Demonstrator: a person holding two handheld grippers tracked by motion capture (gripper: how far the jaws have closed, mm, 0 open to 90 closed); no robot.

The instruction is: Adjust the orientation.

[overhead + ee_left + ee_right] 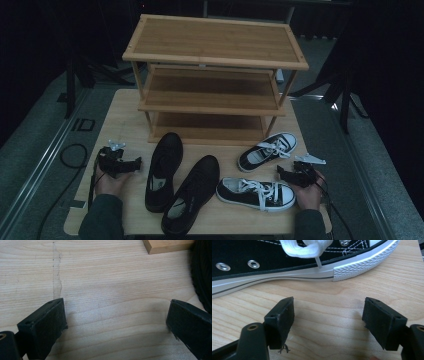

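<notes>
Four shoes lie on the wooden worktop (125,107) in front of a bamboo shoe rack (215,75) with three shelves, and all the shelves are bare, so the job looks like putting the shoes away on the rack. None of that is done yet. Two big black shoes, the left black shoe (164,170) and the right black shoe (192,195), lie side by side in the middle with their toes pointing toward the rack, so they are easy to slide in. Two smaller black-and-white sneakers lie more to the right: the far sneaker (267,151) close to the rack, and the near sneaker (256,193) closer to the person. The left claw (136,163) rests low over the worktop just left of the left black shoe. Its jaws are spread wide with only bare wood between them, and the dark edge of that shoe (202,277) shows at the side in the left gripper view. The right claw (281,171) sits just right of the near sneaker, aimed at its side. Its jaws are spread wide too and pinch nothing; in the right gripper view the sneaker's white rubber sole (352,267) and white lace (299,250) lie just ahead. Each claw seems ready to grab the shoe nearest to it.
</notes>
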